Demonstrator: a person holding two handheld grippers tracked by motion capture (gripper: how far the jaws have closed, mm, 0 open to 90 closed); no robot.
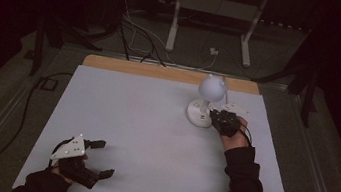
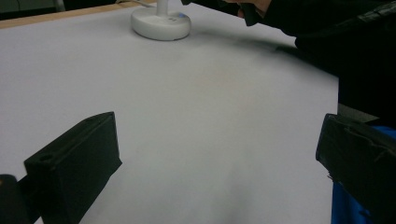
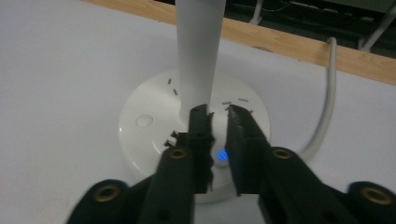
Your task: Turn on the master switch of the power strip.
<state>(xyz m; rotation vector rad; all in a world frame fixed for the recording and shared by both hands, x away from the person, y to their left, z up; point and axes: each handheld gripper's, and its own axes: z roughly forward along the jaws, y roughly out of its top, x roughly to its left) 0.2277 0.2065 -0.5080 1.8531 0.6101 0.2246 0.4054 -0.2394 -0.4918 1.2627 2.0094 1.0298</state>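
A white desk lamp with a round head (image 1: pixel 211 87) stands on its round base (image 1: pixel 199 114) at the far right of the white table top (image 1: pixel 143 132). My right gripper (image 1: pixel 216 116) sits just at the base's right edge. In the right gripper view its jaws (image 3: pixel 218 109) stand a narrow gap apart over the base (image 3: pixel 144 121), beside the stem (image 3: pixel 198 46), gripping nothing. A small blue light (image 3: pixel 222 155) glows on the base between them. My left gripper (image 1: pixel 105 158) rests near the front left with jaws wide open (image 2: pixel 217 144) and empty.
A white cable (image 3: pixel 327 102) runs from the base toward the wooden back edge (image 1: pixel 162 71). Cables and a metal stand (image 1: pixel 210 11) lie on the floor behind. The lamp base (image 2: pixel 161 23) and the right arm's dark sleeve (image 2: pixel 327 28) show far off in the left gripper view.
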